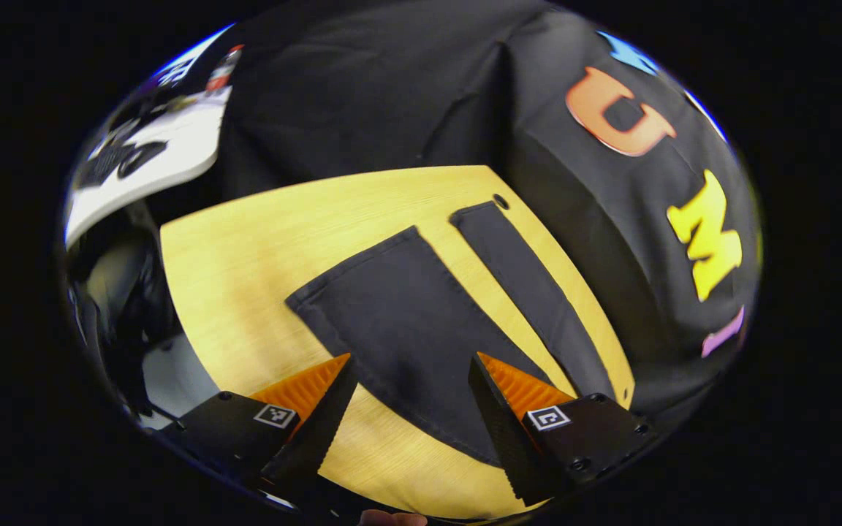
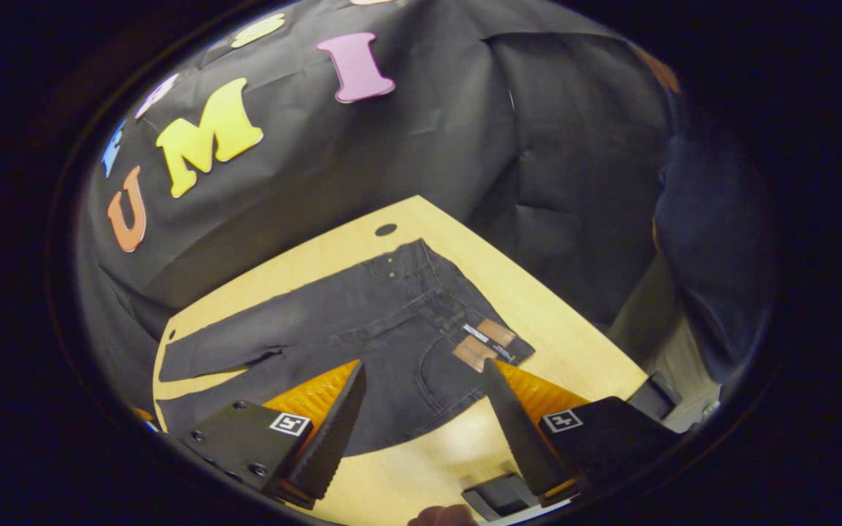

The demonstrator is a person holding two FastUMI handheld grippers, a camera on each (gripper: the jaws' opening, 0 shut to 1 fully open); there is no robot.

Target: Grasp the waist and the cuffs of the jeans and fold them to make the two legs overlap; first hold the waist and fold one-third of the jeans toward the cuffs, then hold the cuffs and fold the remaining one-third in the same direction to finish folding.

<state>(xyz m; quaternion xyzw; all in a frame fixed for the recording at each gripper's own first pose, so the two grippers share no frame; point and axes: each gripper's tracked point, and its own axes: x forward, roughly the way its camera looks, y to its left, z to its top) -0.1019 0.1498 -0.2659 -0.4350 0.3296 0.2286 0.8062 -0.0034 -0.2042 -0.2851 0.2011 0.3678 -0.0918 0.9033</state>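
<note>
The dark grey denim jeans [image 2: 362,321] lie flat and unfolded on the pale yellow wooden bench [image 2: 538,307], legs spread apart. In the right gripper view the right claw [image 2: 425,409] hangs above the bench with its jaws wide apart, holding nothing; the waist with its brown leather patch [image 2: 483,343] lies just beyond its fingertips, between them and slightly toward its right finger. In the left gripper view the left claw [image 1: 410,402] is likewise spread and empty, and the near leg's cuff end [image 1: 392,307] lies straight ahead between its fingers, with the narrower far leg [image 1: 531,292] beyond its right finger.

The legs are not yet overlapped. The likely trouble: a claw pinches only the top layer of denim, so the lower layer drags and bunches; or the two claws lift unevenly, leaving the legs skewed instead of stacked.
</note>
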